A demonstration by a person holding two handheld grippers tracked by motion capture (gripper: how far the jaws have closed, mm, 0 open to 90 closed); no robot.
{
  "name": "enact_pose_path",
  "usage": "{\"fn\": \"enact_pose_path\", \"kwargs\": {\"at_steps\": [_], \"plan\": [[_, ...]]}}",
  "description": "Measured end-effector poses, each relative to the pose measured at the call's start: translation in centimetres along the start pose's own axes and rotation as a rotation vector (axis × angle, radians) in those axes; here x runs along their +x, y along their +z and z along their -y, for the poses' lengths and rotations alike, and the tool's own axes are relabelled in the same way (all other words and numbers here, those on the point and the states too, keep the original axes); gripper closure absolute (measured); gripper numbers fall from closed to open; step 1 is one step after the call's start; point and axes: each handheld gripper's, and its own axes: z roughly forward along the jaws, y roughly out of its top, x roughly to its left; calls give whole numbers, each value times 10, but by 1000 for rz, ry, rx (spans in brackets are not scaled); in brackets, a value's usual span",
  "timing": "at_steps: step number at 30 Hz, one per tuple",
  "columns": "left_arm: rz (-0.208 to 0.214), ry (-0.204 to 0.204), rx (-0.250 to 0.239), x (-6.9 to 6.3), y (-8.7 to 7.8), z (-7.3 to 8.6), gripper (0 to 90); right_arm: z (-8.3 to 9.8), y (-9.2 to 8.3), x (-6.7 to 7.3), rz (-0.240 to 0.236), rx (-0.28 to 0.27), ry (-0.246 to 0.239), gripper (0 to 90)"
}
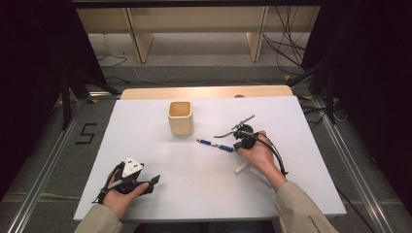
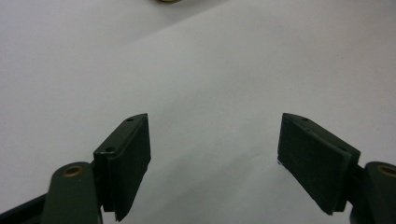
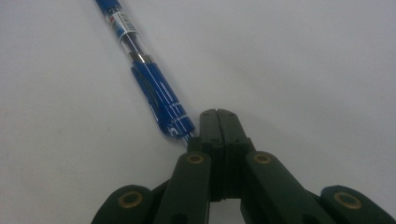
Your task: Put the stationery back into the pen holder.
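A blue pen point(image 1: 216, 144) lies flat on the white tabletop point(image 1: 160, 160), right of a tan square cup point(image 1: 180, 118) that stands upright. My right gripper point(image 1: 235, 147) is at the pen's near end. In the right gripper view its jaws are pressed together at the right gripper point(image 3: 218, 115), and the blue pen point(image 3: 161, 95) ends against their left side, not between them. My left gripper point(image 1: 153, 183) rests near the front left. Its jaws stand wide apart over bare tabletop at the left gripper point(image 2: 215, 149), nothing between them.
A short white stick point(image 1: 241, 168) lies by the right wrist. The cup's rim point(image 2: 166, 1) peeks in at the top of the left gripper view. Beyond the table's far edge point(image 1: 206, 92) are floor, cables and wooden shelving.
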Motion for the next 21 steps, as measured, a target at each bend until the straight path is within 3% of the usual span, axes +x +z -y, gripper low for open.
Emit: {"fn": "enact_pose_path", "kwargs": {"at_steps": [21], "plan": [[-1, 2, 1, 0, 0, 0, 257, 7, -6, 15, 4, 23, -21, 900]]}}
